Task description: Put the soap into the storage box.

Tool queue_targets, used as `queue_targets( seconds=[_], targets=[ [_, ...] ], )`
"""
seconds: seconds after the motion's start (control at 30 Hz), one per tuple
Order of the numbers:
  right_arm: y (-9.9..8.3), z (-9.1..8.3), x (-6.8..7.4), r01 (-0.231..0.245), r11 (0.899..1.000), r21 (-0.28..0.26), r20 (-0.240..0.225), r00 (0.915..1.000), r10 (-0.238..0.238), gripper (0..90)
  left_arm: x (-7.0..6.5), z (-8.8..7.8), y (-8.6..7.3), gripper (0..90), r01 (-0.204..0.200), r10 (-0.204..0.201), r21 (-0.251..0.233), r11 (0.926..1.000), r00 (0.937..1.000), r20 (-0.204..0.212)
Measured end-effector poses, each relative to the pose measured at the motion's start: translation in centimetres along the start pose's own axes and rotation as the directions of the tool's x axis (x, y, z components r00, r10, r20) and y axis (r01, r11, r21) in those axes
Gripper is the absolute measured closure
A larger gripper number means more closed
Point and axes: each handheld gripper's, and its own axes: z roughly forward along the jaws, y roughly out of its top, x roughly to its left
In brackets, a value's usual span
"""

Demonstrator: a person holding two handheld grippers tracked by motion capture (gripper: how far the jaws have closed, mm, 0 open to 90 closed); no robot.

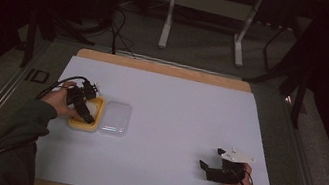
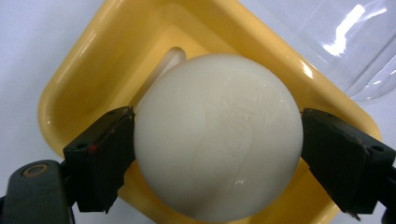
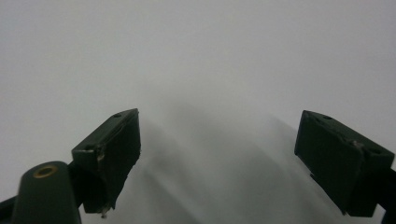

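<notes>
The left claw hangs over the yellow dish with its jaws spread as wide as they go, one to each side of the white soap bar. The soap sits in the dish; the jaws look to be right at its flanks, and I'd judge them let go rather than pinching, since the bar seems to rest on the dish by itself. The clear lid lies flat on the tabletop, touching the dish on its right, which keeps the dish open for now. Far over at the near right, the right claw rests low on the white sheet, jaws spread and empty, parked well apart from the work, probably waiting its turn with the lid.
</notes>
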Motion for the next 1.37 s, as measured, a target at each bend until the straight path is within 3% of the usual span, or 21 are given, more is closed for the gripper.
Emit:
queue_targets(
  seconds=[0.43, 0.57, 0.63, 0.77, 0.9, 1.0, 1.17, 1.23, 1.37],
  targets=[
    [0.0, 0.0, 0.0, 0.0, 1.0, 0.0, 0.001, 1.0, 0.0, 14.2, -0.2, -2.8, -0.3, 15.8, -0.015, 0.01, -0.1, 0.9949, 0.9988, -0.049],
    [0.0, 0.0, 0.0, 0.0, 1.0, -0.001, 0.001, 1.0, 0.0, 14.2, -0.7, -3.9, -0.3, 20.2, -0.035, 0.026, -0.152, 0.9877, 0.998, -0.057],
    [0.0, 0.0, 0.0, 0.0, 1.0, -0.001, 0.002, 1.0, 0.0, 14.2, -1.2, -4.6, -0.2, 22.5, -0.047, 0.039, -0.194, 0.9798, 0.9981, -0.047],
    [0.0, 0.0, 0.0, 0.0, 1.0, -0.001, 0.002, 1.0, 0.0, 14.2, -2.0, -5.1, 0.1, 31.6, -0.08, 0.072, -0.205, 0.9754, 0.9963, -0.048],
    [0.0, 0.0, 0.0, -0.001, 1.0, 0.0, 0.002, 1.0, 0.001, 14.2, -2.7, -5.1, 0.4, 38.2, -0.102, 0.094, -0.207, 0.9731, 0.9944, -0.049],
    [0.0, 0.0, 0.0, -0.003, 1.0, -0.003, 0.001, 1.0, 0.003, 14.2, -3.5, -5.0, 0.7, 41.2, -0.138, 0.13, -0.214, 0.967, 0.9902, -0.052],
    [0.0, 0.0, 0.0, -0.003, 1.0, -0.003, 0.001, 1.0, 0.003, 14.2, -4.5, -4.7, 0.8, 41.9, -0.151, 0.142, -0.245, 0.9577, 0.9884, -0.053],
    [0.0, 0.0, 0.0, -0.003, 1.0, -0.003, 0.001, 1.0, 0.003, 14.2, -5.6, -4.2, 0.9, 41.5, -0.172, 0.162, -0.26, 0.9503, 0.985, -0.06],
    [0.0, 0.0, -0.1, -0.006, 1.0, -0.003, 0.001, 1.0, 0.006, 14.3, -6.8, -3.6, 0.7, 38.4, -0.191, 0.175, -0.268, 0.9442, 0.9812, -0.081]
  ],
)
